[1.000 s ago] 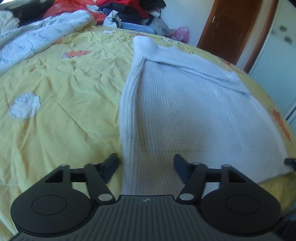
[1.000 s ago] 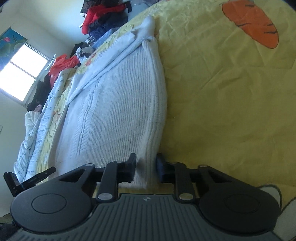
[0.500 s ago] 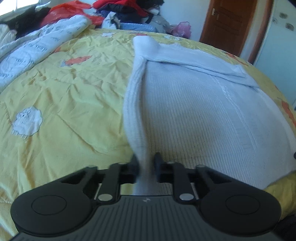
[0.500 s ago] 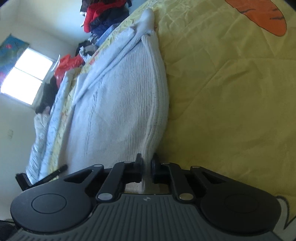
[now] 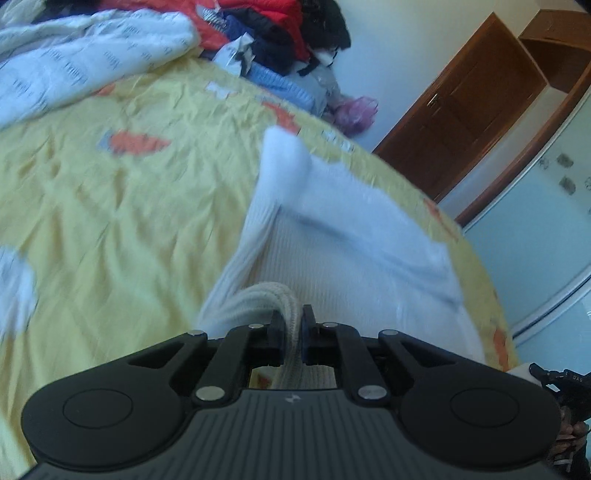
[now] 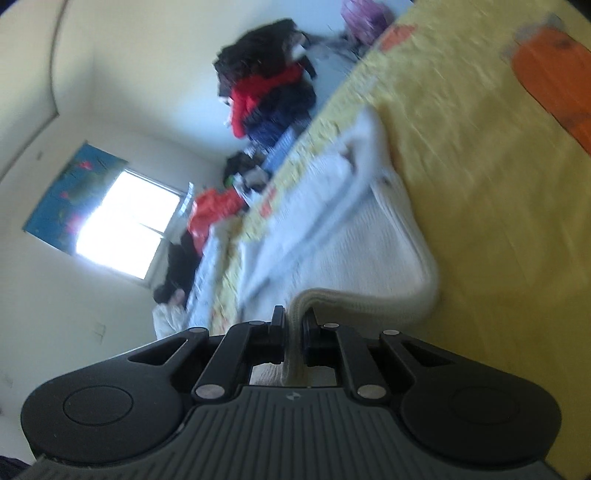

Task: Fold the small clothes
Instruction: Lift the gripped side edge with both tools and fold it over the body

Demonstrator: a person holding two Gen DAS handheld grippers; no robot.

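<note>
Sweater (image 5: pixel 343 258), white knit, sits in the middle of the left wrist view, spread on a bed with a yellow bedsheet (image 5: pixel 122 221) that has orange carrot prints. Its near edge is bunched into a ribbed roll that rises up to the left hand-held gripper (image 5: pixel 293 334) at the bottom center, and the two black fingers are clamped tight on that roll, so it's grasping the sweater. Upper left of the frame has a white printed quilt (image 5: pixel 81 62), and top center is a pile of clothes (image 5: pixel 273 33) in red, navy and black. A brown wooden door (image 5: pixel 461 122) fills the upper right. Whole view is a bit motion-blurred.

Right wrist view is tilted hard, bed running up the right side. The sweater (image 6: pixel 354 243) lies center frame on the yellow bedsheet (image 6: pixel 498 206), and its near corner curls up into the right hand-held gripper (image 6: pixel 293 328) at the bottom center, fingers pinched on the folded knit edge. A bright window (image 6: pixel 125 225) sits at left with a blue poster around it, and the clothes pile (image 6: pixel 273 99) shows at top center. Also blurry.
</note>
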